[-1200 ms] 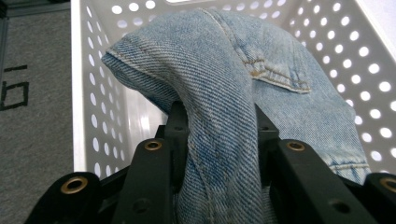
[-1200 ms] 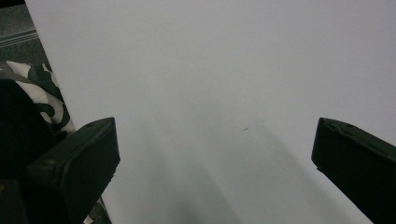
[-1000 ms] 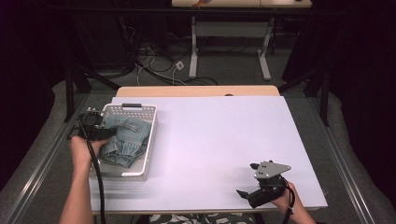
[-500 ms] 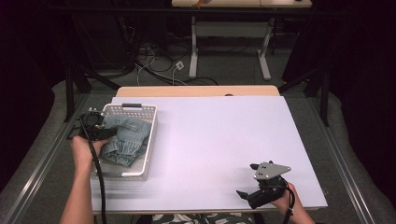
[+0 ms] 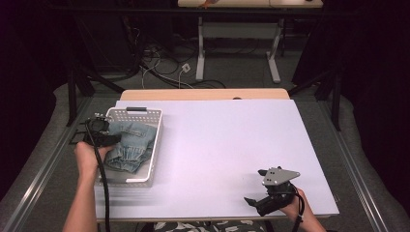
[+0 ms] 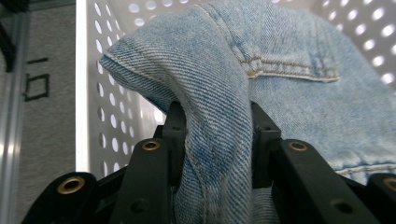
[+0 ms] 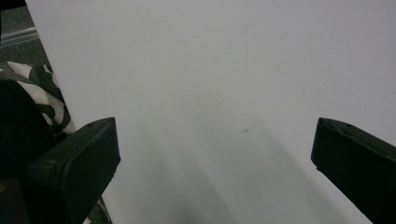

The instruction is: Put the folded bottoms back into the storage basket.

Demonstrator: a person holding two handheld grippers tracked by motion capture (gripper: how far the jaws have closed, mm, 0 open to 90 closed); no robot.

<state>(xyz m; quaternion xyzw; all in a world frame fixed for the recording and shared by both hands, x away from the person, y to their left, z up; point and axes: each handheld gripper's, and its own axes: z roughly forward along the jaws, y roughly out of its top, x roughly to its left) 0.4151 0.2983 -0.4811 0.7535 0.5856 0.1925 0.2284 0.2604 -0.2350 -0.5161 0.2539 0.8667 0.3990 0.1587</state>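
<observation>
A pale blue denim garment [image 5: 131, 145] lies bunched in a white perforated basket [image 5: 153, 126] at the table's left side. My left gripper [image 5: 107, 140] reaches into the basket from its left rim and is shut on a fold of the denim [image 6: 215, 135]; the two black jaws pinch the fabric from both sides. My right gripper [image 5: 252, 203] rests low at the table's front right corner, open, with only the bare white tabletop [image 7: 224, 93] between its jaws.
The white tabletop [image 5: 227, 145] stretches between basket and right gripper. A wooden edge [image 5: 203, 94] shows at the table's far side. Cables and desk legs [image 5: 200, 53] lie on the floor beyond. Metal rails run along both table sides.
The left hand has shifted slightly toward the basket's left rim with the denim still pinched. The right gripper has stayed where it was.
</observation>
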